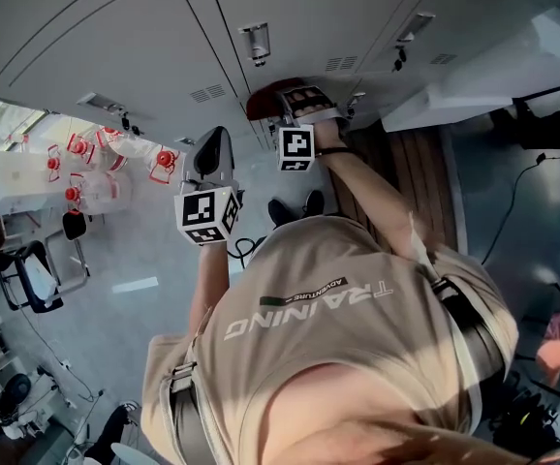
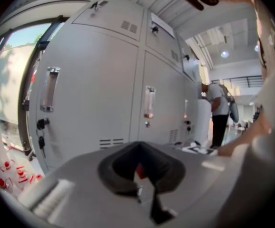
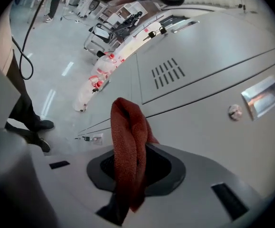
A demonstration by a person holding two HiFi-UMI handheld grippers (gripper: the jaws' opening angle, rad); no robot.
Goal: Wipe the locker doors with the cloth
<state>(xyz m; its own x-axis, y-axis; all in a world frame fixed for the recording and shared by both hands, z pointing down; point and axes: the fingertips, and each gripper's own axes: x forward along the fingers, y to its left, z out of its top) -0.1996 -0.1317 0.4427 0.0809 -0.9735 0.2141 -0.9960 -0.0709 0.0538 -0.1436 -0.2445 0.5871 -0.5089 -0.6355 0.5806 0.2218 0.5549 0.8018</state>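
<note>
Pinching one rust-red cloth (image 3: 127, 141), the right hand-held gripper (image 3: 128, 175) has its two jaws pressed onto the fabric. The fabric stands up in a folded hump, and its loose end hangs down past the jaws. In the head view we see that cloth at 12 o'clock, right at the face of the grey locker doors (image 1: 115, 37), though we cannot tell whether it actually touches the metal.

The left hand-held gripper (image 2: 144, 184) sits at about 8 o'clock from the right one. Its jaws are pressed together with nothing between them, and it is held off the doors. We count two hand-held grippers and two marker cubes (image 1: 207, 216), one on each.

From the left gripper view we count three recessed handles (image 2: 50, 89) along the lower doors, and one bunch of keys (image 2: 41, 139) hanging from the lock of the nearest door. A person (image 2: 218, 110) stands at 3 o'clock, well apart from us.

From the right gripper view we count one slatted vent (image 3: 168, 72), one round lock (image 3: 233, 111) and one handle just beside it at 2 o'clock.

Several clear bottles with red caps (image 1: 96, 163) stand on the floor at 9 o'clock; we cannot count them exactly. Two dark shoes (image 1: 295, 206) show below the cubes.
</note>
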